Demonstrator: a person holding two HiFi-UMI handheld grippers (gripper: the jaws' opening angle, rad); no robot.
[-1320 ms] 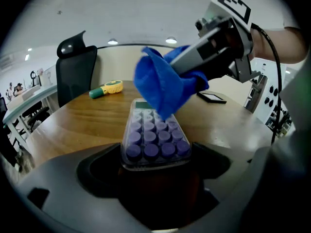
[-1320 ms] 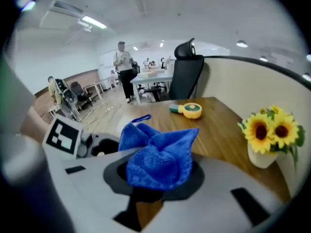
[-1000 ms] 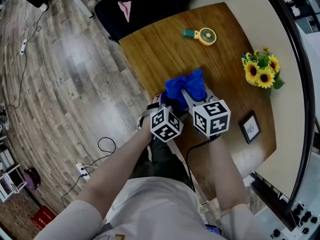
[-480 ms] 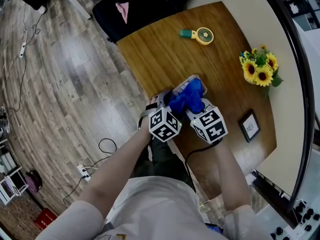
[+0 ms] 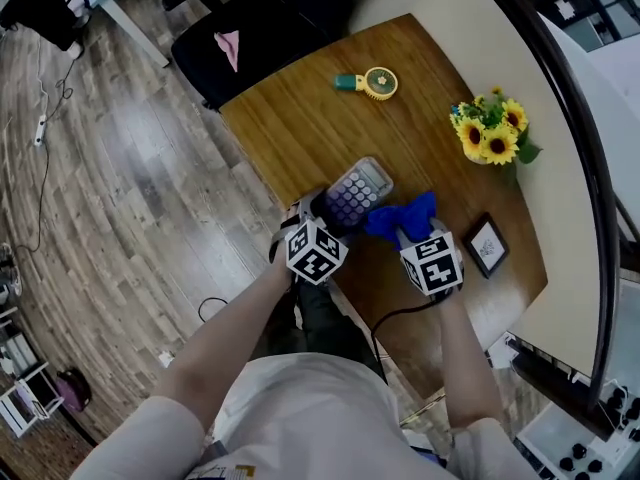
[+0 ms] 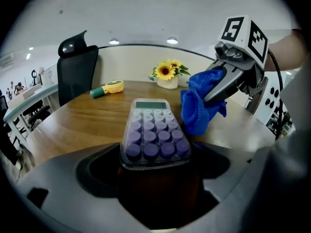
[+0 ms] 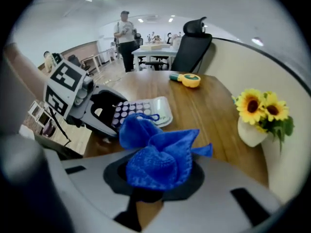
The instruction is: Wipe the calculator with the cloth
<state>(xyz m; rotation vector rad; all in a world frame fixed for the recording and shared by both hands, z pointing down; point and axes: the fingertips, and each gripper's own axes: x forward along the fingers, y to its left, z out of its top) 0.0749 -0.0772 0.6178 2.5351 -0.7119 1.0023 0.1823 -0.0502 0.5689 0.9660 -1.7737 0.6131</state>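
A pale calculator (image 5: 356, 192) (image 6: 153, 130) (image 7: 142, 111) with purple keys lies near the wooden table's left edge. My left gripper (image 5: 328, 218) (image 6: 154, 168) is shut on its near end, keys facing up. A crumpled blue cloth (image 5: 400, 218) (image 6: 199, 105) (image 7: 158, 154) hangs from my right gripper (image 5: 412, 236) (image 7: 151, 186), which is shut on it. The cloth sits just right of the calculator, off its keys; whether its edge brushes the calculator's side I cannot tell. My right gripper's fingers (image 6: 224, 84) show at the upper right of the left gripper view.
A yellow and green hand fan (image 5: 368, 82) lies at the table's far side. Sunflowers in a white vase (image 5: 488, 133) stand at the right, a small framed picture (image 5: 487, 245) near them. A black chair (image 5: 250, 43) is behind the table. A person (image 7: 125, 39) stands far off.
The right gripper has carried the cloth off the calculator to its right side, uncovering the keys. The left gripper has kept hold of the calculator.
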